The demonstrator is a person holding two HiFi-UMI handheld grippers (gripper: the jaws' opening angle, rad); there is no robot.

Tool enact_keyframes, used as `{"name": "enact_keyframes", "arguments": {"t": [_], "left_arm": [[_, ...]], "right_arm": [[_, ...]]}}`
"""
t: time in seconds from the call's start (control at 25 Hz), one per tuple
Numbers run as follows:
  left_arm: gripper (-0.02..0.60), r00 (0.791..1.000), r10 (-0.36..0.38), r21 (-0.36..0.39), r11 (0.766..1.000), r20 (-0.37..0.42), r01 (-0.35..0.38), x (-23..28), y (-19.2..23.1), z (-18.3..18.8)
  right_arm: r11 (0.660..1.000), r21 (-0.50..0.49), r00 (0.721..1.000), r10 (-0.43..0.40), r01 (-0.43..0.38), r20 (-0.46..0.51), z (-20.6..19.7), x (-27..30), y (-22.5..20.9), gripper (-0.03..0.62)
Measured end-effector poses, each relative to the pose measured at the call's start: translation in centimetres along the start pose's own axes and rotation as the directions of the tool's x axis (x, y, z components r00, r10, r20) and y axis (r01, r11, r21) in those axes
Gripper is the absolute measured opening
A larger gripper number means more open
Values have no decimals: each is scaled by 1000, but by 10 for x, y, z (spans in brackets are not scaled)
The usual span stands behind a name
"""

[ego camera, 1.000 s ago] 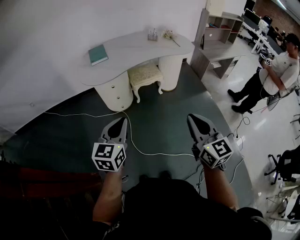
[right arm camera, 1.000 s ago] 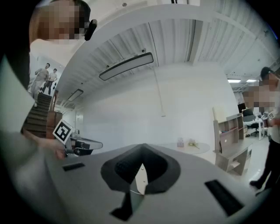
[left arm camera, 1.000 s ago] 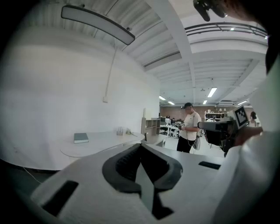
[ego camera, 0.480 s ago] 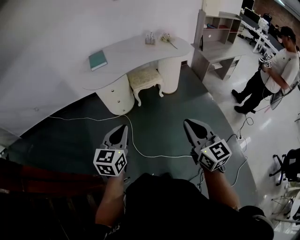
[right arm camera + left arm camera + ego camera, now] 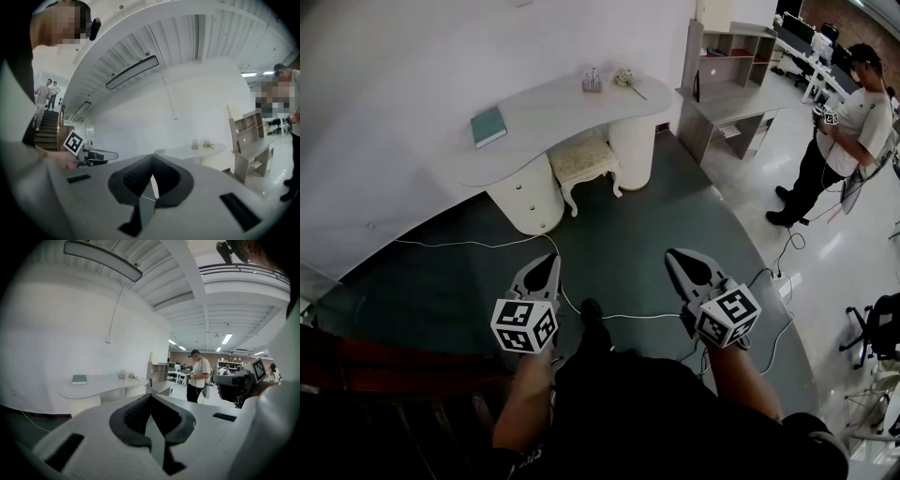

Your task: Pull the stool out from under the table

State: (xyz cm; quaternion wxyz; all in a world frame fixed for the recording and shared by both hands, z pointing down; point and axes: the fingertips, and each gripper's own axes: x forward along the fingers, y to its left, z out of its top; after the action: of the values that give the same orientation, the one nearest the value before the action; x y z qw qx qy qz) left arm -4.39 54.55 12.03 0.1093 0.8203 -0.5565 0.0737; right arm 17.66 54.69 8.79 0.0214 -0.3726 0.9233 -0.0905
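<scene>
Well ahead of my left gripper (image 5: 546, 262): cream cushioned stool (image 5: 586, 157) under white curved table (image 5: 562, 108);
left jaws: together, empty;
right gripper (image 5: 677, 258): together, empty

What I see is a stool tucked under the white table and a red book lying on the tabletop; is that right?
Not quite: the book's colour is wrong. It is teal, not red. The head view shows the stool tucked under the white table and the teal book lying on the tabletop.
</scene>
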Motion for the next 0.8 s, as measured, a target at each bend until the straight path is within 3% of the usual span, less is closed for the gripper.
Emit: {"name": "enact_keyframes", "arguments": {"t": [0.36, 0.48, 0.64, 0.8], "left_arm": [[2, 999, -35, -37, 999, 8, 35, 78, 49, 8], [2, 999, -42, -50, 998, -3, 41, 111, 81, 15], [2, 1000, -25, -8, 1000, -16, 25, 152, 133, 27], [2, 998, -63, -4, 998, -22, 63, 197, 173, 34]], "right_arm": [[999, 19, 997, -46, 47, -62, -9, 57, -50, 5], [998, 25, 996, -51, 53, -80, -3, 96, -68, 5], [999, 8, 995, -42, 43, -93, 7, 162, -83, 5], [999, -3, 994, -50, 50, -100, 14, 220, -90, 5]]}}
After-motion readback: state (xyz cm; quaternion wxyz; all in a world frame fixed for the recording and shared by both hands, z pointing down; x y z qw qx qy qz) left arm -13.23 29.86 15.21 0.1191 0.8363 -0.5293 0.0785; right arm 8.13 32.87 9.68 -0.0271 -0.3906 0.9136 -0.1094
